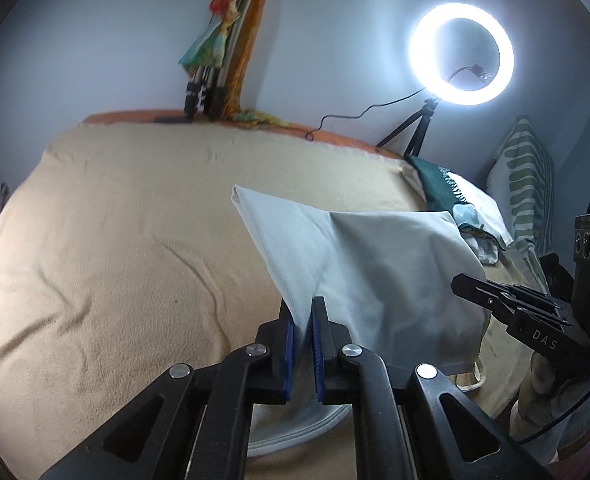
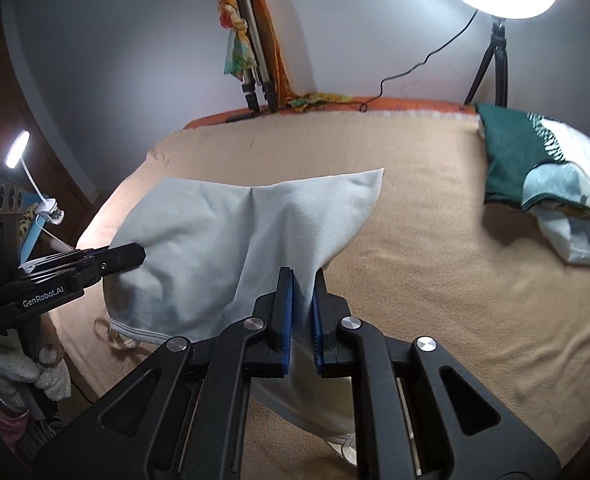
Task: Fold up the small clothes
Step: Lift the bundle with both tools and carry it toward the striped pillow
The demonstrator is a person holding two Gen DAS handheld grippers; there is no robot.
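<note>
A small pale grey garment [image 1: 359, 264] hangs stretched above the beige blanket [image 1: 115, 240]. My left gripper [image 1: 302, 312] is shut on one edge of it, the cloth pinched between the blue pads. My right gripper [image 2: 302, 284] is shut on the other edge of the same garment [image 2: 235, 240]. The right gripper also shows at the right of the left wrist view [image 1: 467, 282], and the left gripper at the left of the right wrist view [image 2: 135, 256]. The garment's lower hem droops to the blanket [image 2: 455, 280].
A folded green and white cloth [image 2: 535, 176] lies on the bed's right side. A lit ring light [image 1: 461, 54] on a tripod stands at the far edge, with a folded tripod and orange cloth [image 1: 223, 60] against the wall. A striped pillow [image 1: 523, 184] is at the far right.
</note>
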